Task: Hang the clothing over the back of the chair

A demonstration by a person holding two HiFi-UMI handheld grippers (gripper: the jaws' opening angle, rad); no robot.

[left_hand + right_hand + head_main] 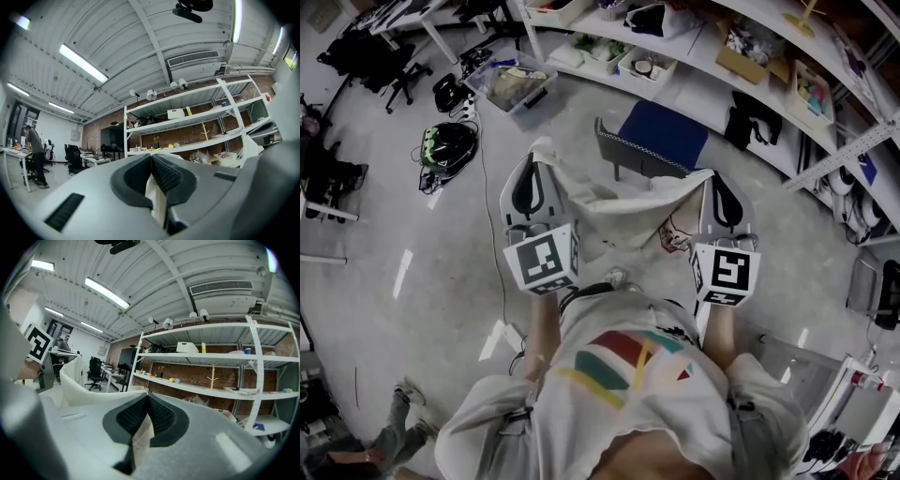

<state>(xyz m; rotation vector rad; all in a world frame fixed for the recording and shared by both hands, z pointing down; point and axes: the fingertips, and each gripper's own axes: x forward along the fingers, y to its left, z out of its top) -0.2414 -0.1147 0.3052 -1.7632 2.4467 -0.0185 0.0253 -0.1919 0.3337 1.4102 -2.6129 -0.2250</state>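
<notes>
the hanging is not yet done. the white garment (614, 211) is held up at mid-frame, stretched between the two grippers, just below the chair (661, 131) at upper centre. the chair's grey backrest (623, 152) is bare. the left gripper (532, 164) and the right gripper (714, 183) each have their jaws closed on a fold of the cloth. what is left, i judge, is carrying it forward and draping it over the backrest. the garment looks thin and limp, sagging in the middle, with a reddish print near its lower right.
</notes>
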